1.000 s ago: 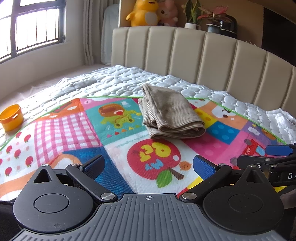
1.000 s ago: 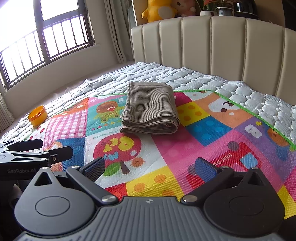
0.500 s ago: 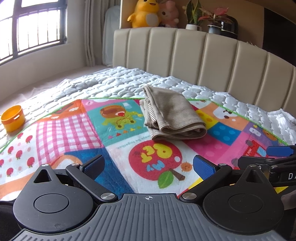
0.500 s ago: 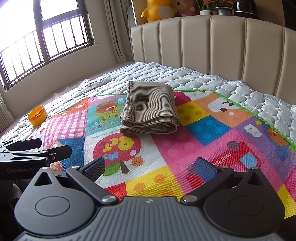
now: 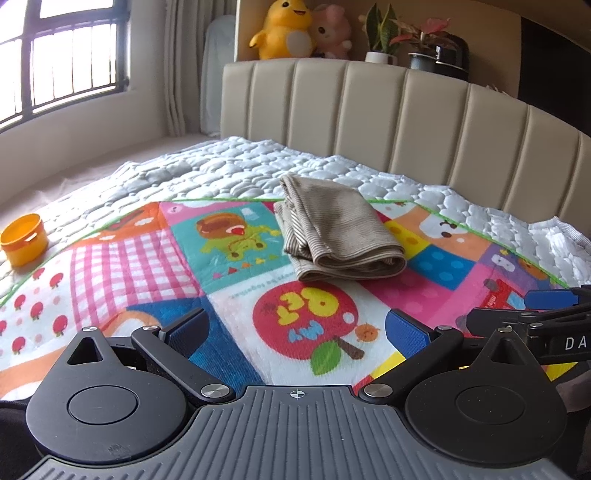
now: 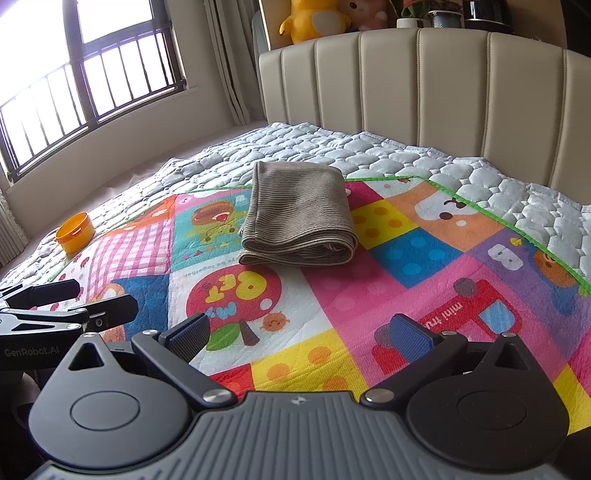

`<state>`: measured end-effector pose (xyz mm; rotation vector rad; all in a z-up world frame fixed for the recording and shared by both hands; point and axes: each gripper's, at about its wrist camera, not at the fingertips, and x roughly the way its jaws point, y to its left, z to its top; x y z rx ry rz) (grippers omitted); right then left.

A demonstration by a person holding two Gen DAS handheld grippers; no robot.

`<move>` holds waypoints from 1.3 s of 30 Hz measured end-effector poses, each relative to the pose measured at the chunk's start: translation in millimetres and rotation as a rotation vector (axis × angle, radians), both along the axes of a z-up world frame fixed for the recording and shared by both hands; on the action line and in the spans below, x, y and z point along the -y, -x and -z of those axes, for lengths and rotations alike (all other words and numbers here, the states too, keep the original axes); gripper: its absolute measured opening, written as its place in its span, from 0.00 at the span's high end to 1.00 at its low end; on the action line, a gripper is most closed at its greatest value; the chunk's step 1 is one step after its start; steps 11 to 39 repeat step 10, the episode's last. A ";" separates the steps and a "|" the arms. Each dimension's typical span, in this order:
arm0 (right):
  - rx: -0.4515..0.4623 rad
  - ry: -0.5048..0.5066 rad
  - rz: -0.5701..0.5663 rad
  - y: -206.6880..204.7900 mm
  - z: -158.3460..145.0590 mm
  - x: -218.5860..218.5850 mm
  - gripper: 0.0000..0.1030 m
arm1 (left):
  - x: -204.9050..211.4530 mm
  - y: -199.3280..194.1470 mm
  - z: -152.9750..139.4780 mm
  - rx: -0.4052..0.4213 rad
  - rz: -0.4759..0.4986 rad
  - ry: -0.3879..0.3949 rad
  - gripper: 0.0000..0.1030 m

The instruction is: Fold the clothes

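Right now we hold both grippers low over the near part of a colourful cartoon play mat (image 5: 155, 266), and neither one carries anything. Our left gripper (image 5: 295, 330) has its jaws spread wide, the blue pads (image 5: 406, 328) well apart with only the mat's red apple picture showing between them. Our right gripper (image 6: 299, 334) is spread just as wide over the pink and yellow squares of the mat, and nothing sits between its fingers either. Each gripper shows at the edge of the other's view, so we keep them side by side, apart from each other.

Ahead of both grippers lies the folded garment (image 6: 299, 218), a beige, finely ribbed piece stacked in several layers, its rounded fold facing us. It rests on the far part of the mat, with its back end reaching over the mat's green border onto the white quilted bed cover (image 6: 369, 147). It is well apart from both grippers and touched by neither.

An orange cup (image 5: 24, 240) stands on the quilted cover off to the left, near the mat's edge. Behind the bed rises a cream padded headboard (image 5: 369, 110), and on the shelf above it sit a yellow plush duck (image 5: 284, 29), a pink plush toy (image 5: 332, 31) and potted plants (image 5: 380, 37).
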<state>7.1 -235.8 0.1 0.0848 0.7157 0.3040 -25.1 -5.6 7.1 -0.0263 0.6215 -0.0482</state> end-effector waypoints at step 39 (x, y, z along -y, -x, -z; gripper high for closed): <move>-0.003 0.008 -0.002 -1.3 1.7 -0.9 0.00 | -0.7 2.5 -0.3 0.030 -0.008 0.004 0.00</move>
